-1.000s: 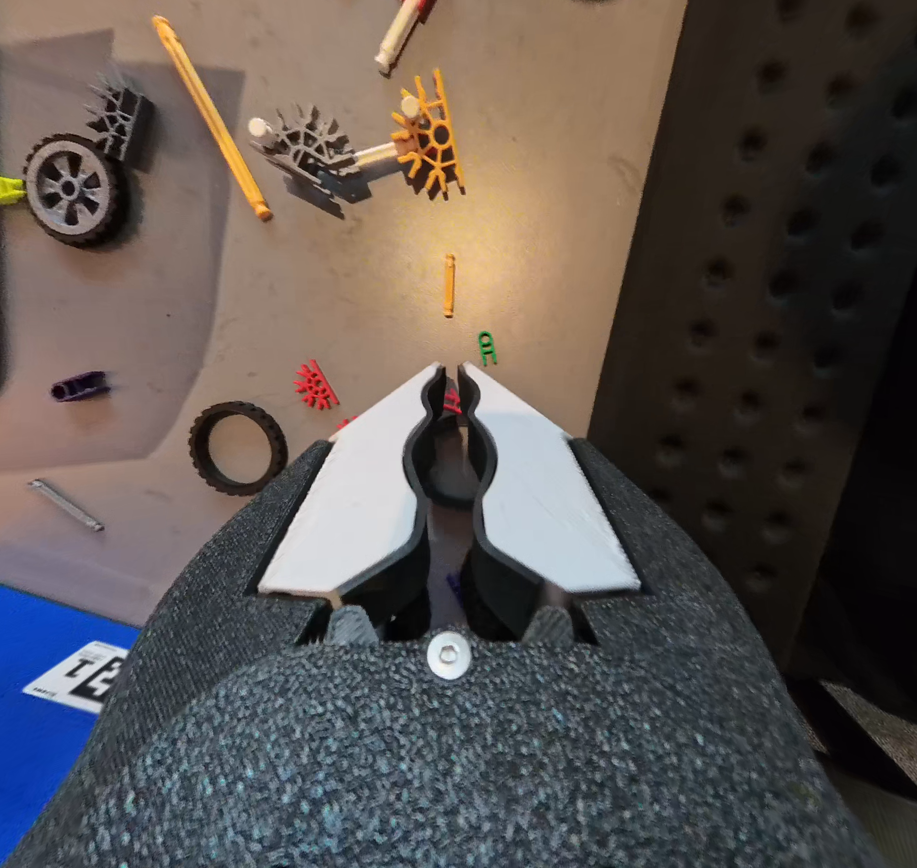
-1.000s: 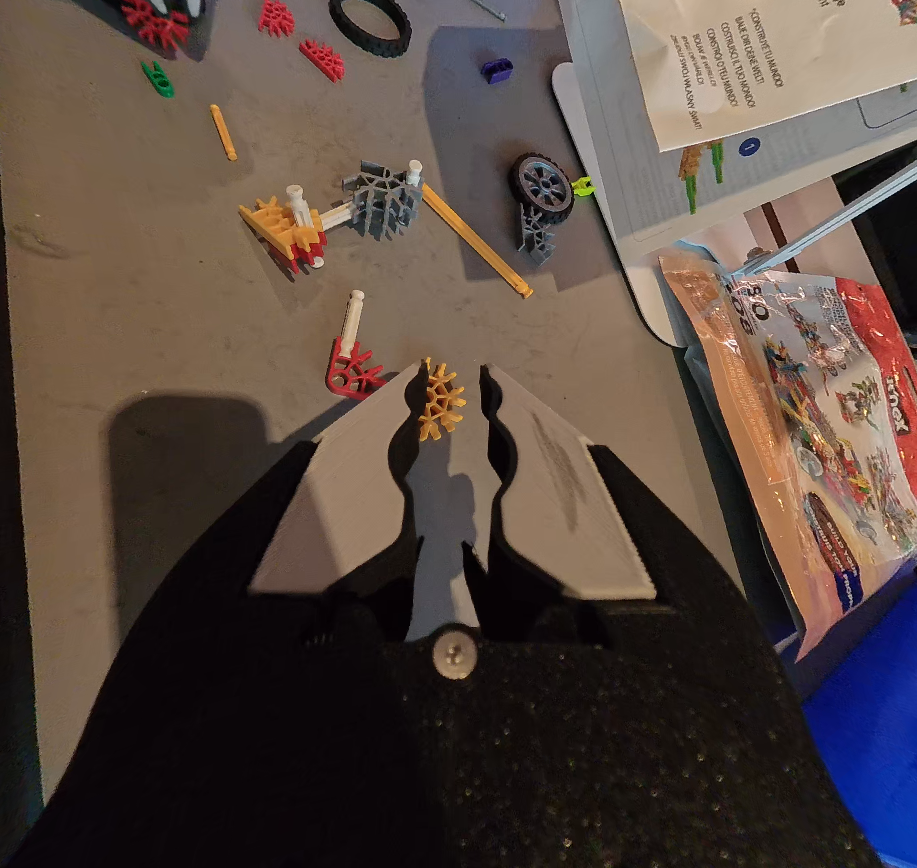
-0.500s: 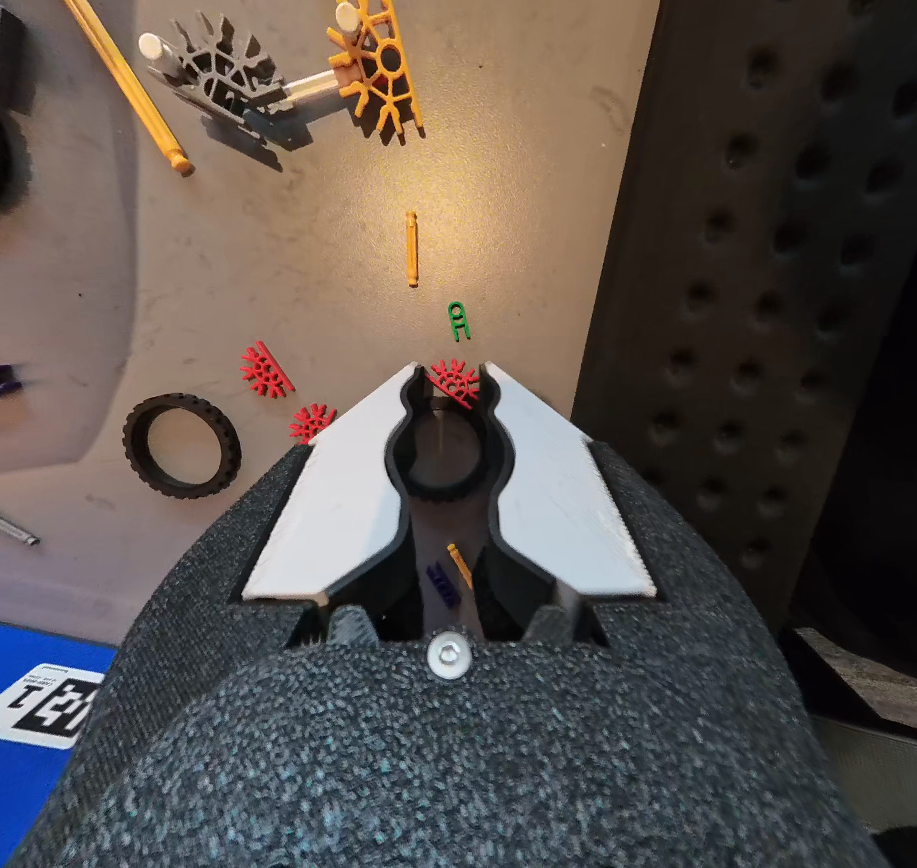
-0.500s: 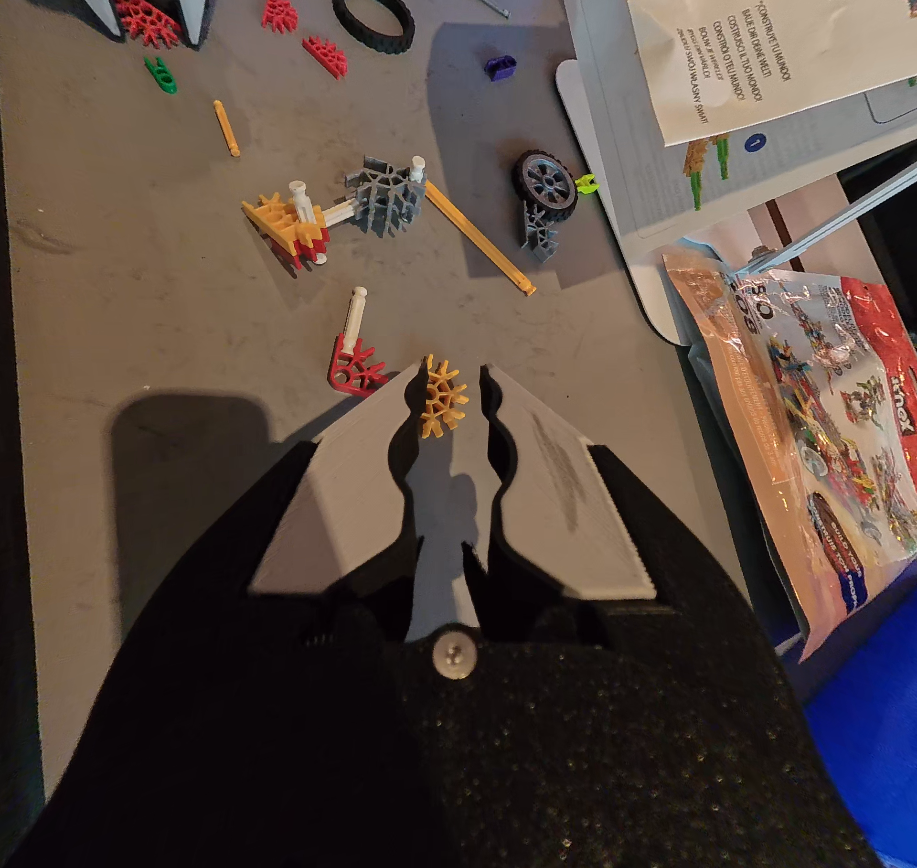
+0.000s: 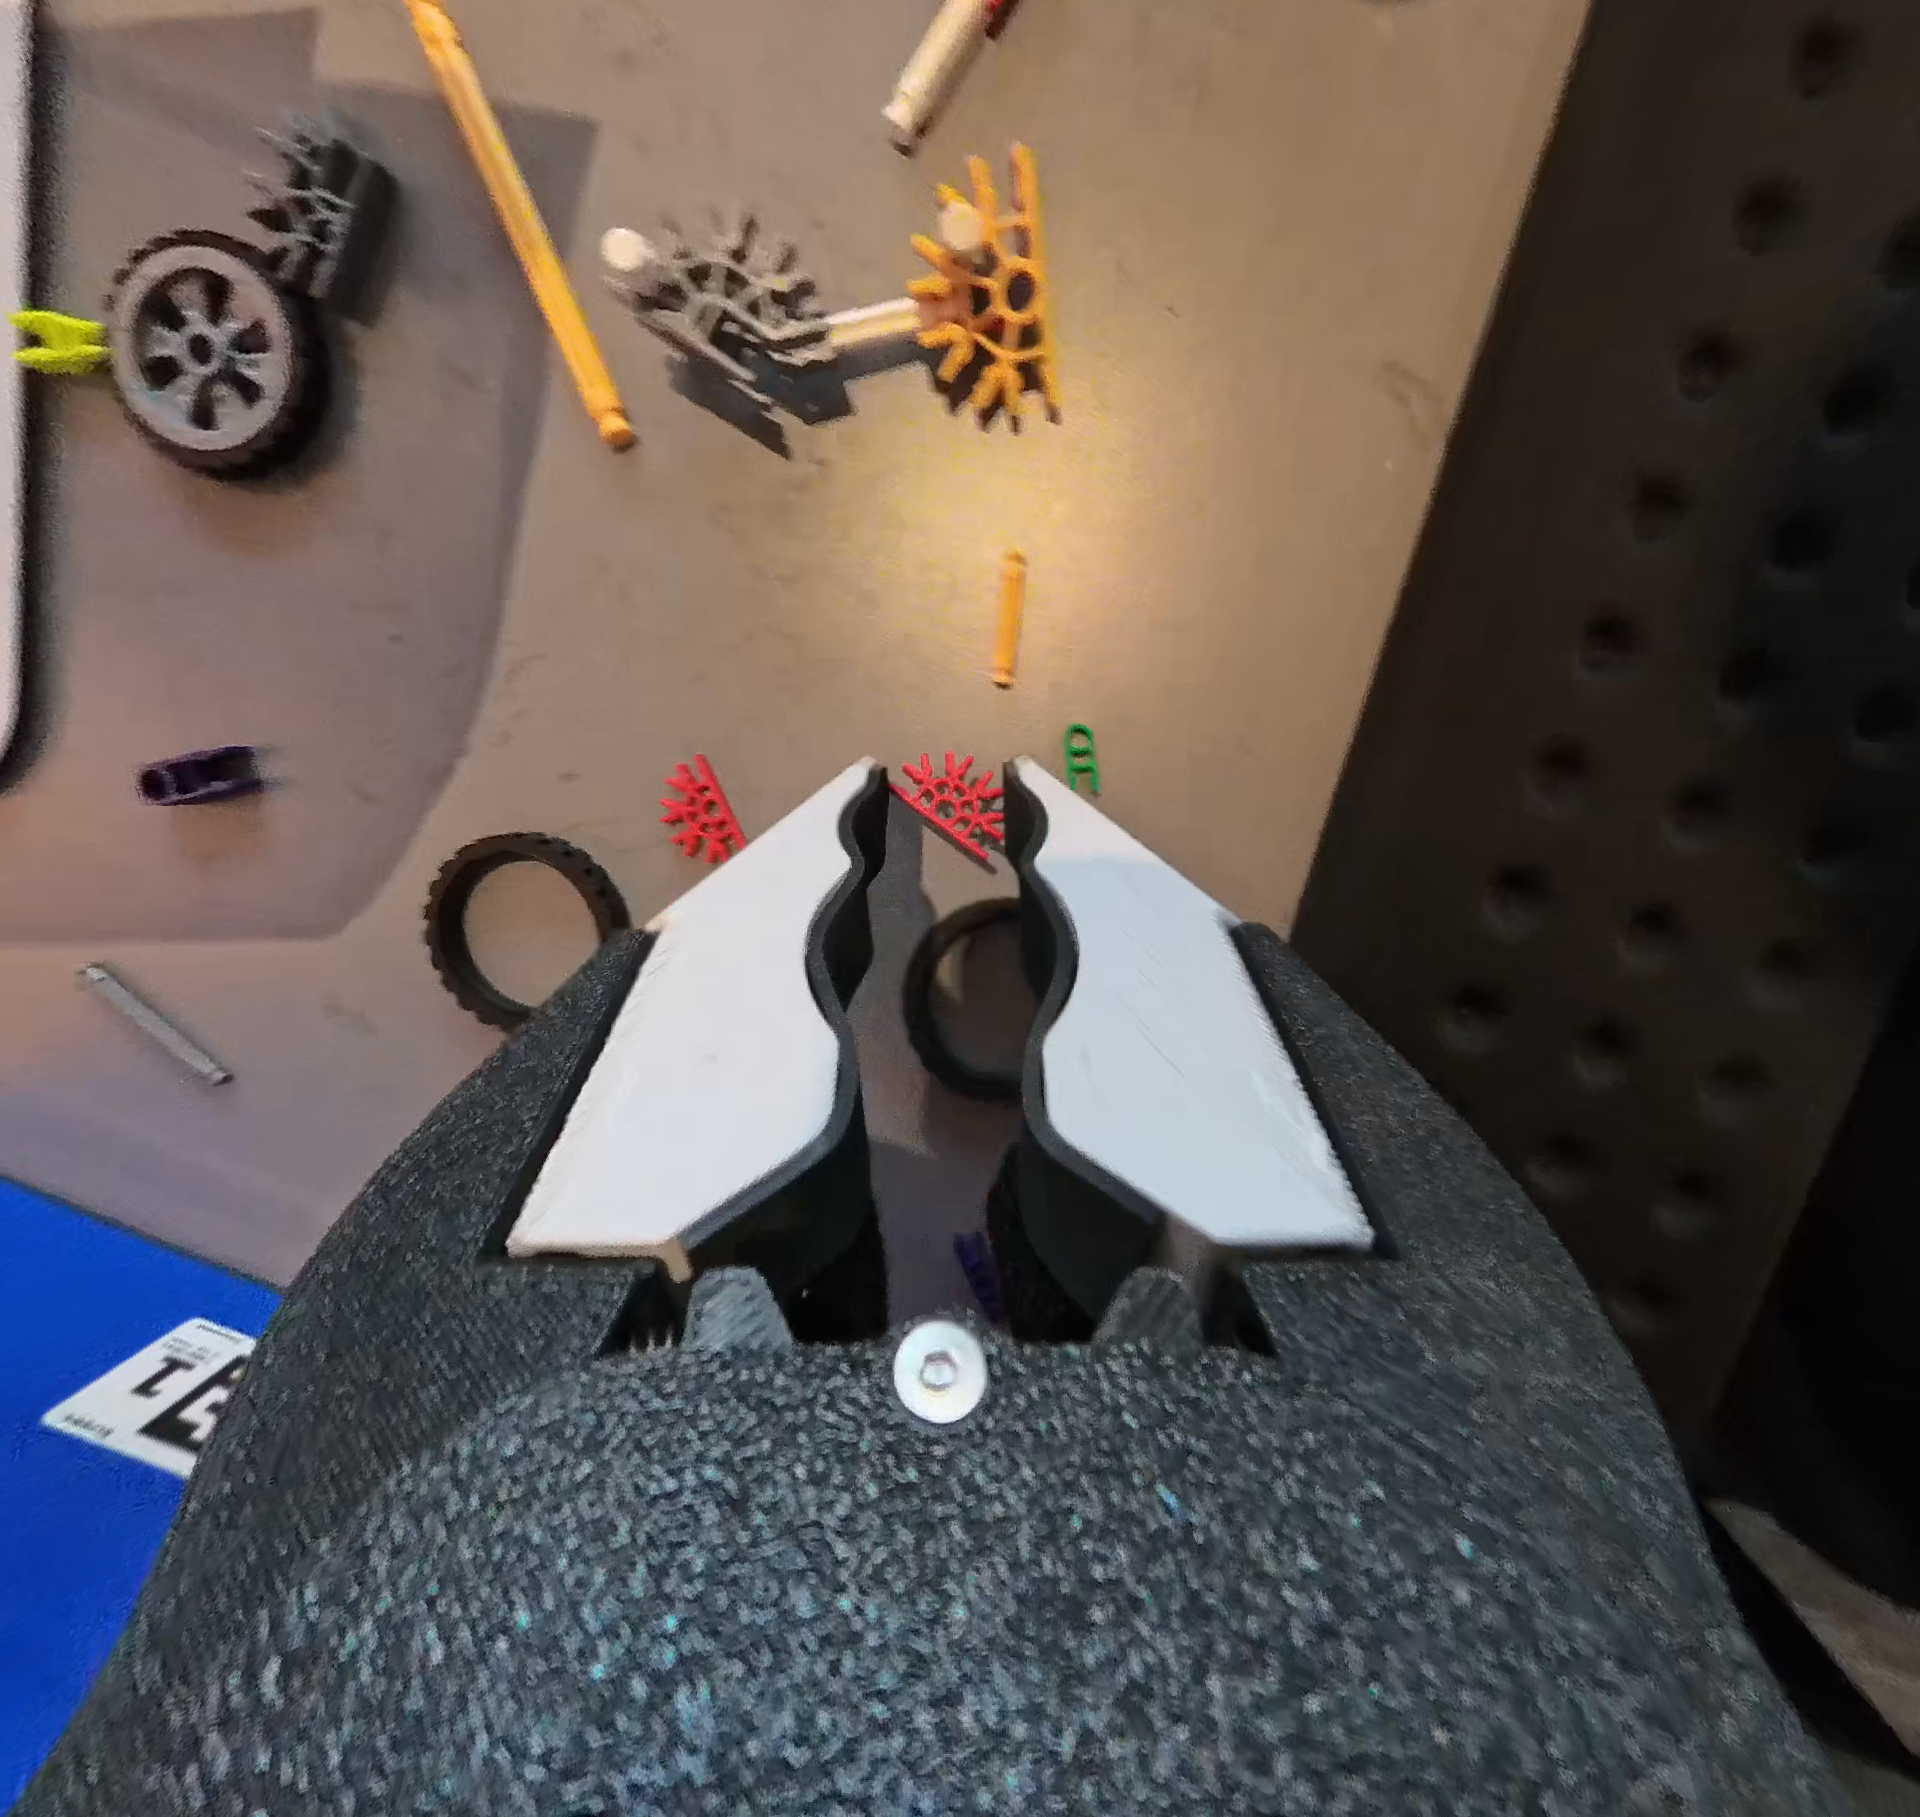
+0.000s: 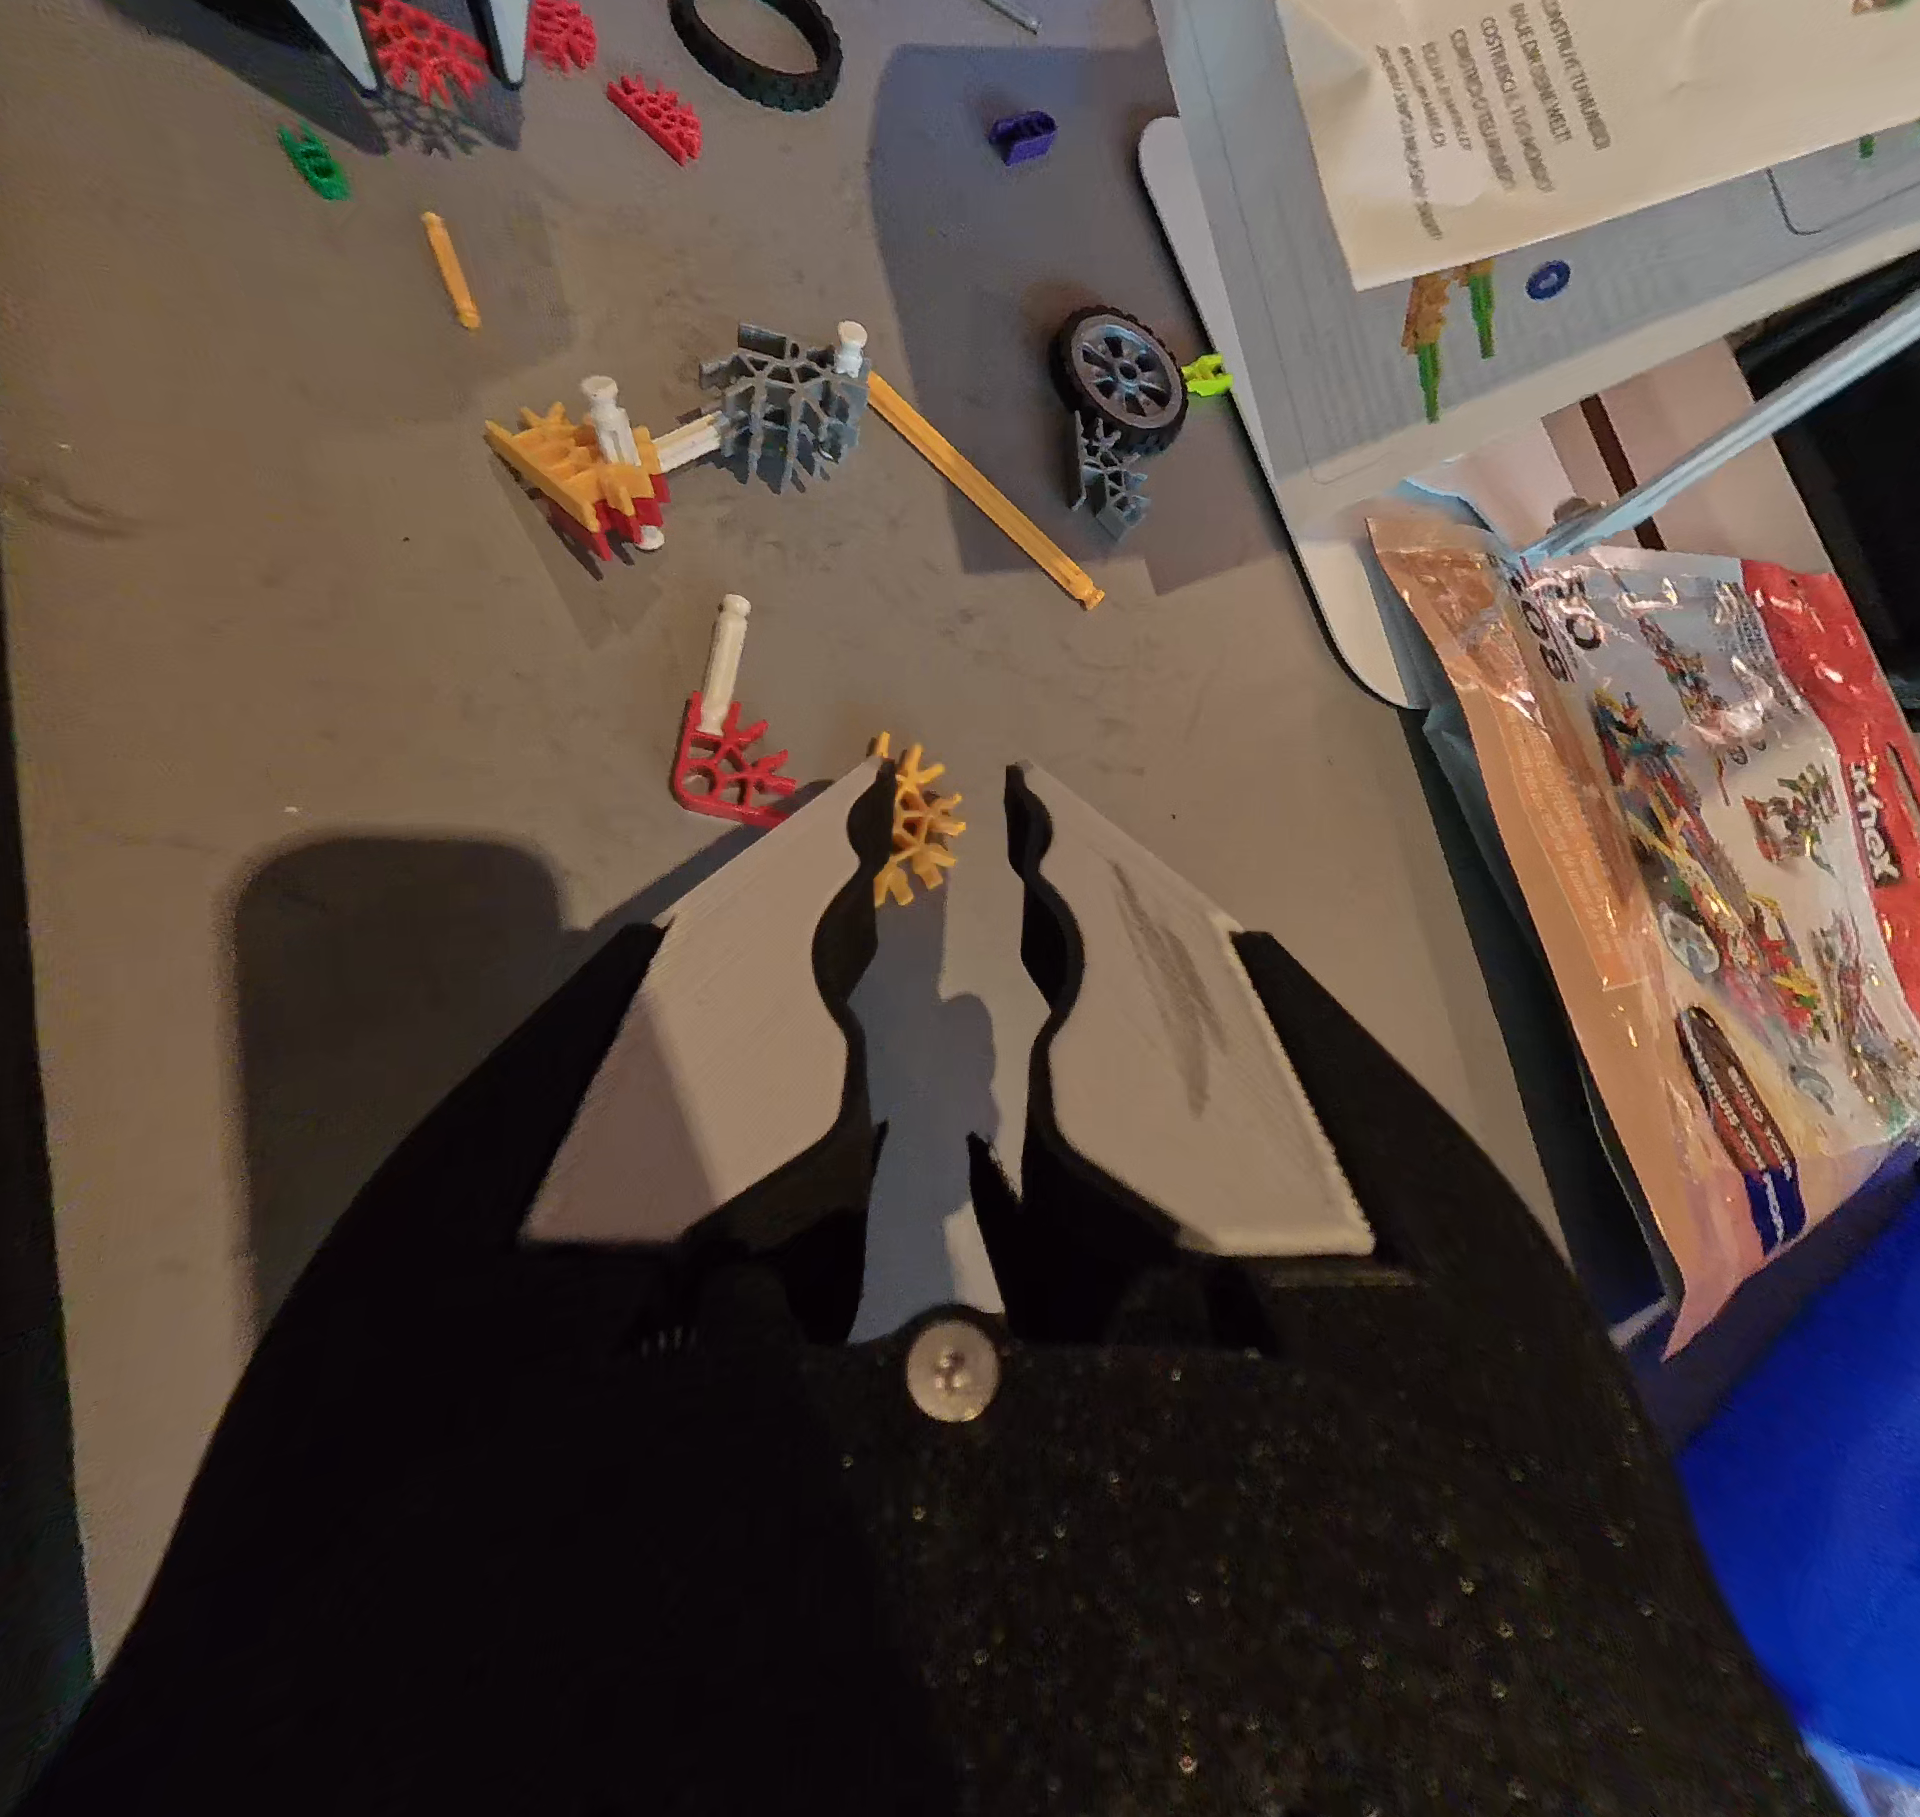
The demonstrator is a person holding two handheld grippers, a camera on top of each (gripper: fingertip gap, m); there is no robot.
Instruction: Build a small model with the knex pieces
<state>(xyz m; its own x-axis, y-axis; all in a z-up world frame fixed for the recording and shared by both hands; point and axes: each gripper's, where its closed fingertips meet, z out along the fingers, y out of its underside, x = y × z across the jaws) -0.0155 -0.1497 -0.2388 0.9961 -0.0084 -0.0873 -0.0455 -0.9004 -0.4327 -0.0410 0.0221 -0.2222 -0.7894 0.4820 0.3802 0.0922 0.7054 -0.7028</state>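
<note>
My left gripper (image 5: 943, 775) is shut on a red fan-shaped connector (image 5: 951, 806), pinched between its fingertips and held a little above the grey table (image 5: 1195, 479). The right wrist view shows that gripper (image 6: 436, 82) far off with the red connector (image 6: 416, 42) over its own shadow. A black tyre (image 5: 961, 998) lies on the table below the left fingers. My right gripper (image 6: 940, 780) is open and low over the table. A yellow snowflake connector (image 6: 914, 822) lies by its left fingertip. A red corner connector with a white rod (image 6: 727, 759) lies just to the left.
A grey and yellow connector assembly (image 6: 707, 427), a long yellow rod (image 6: 977, 489), a wheel (image 6: 1122, 385), a second tyre (image 6: 753, 27) and small loose parts lie mid-table. An instruction sheet (image 6: 1558, 53) and a parts bag (image 6: 1714, 832) lie right. A black perforated panel (image 5: 1662, 624) borders the table. The left gripper's tips are roughly 20 cm from the right gripper's. My right tips are roughly 10 cm from the long yellow rod (image 6: 977, 489). My left wrist view (image 5: 525, 210) looks at it from another angle.
My left gripper opened around the red connector, then closed on it and rose, so its view has pulled back. My right gripper has stayed open and barely moved.
</note>
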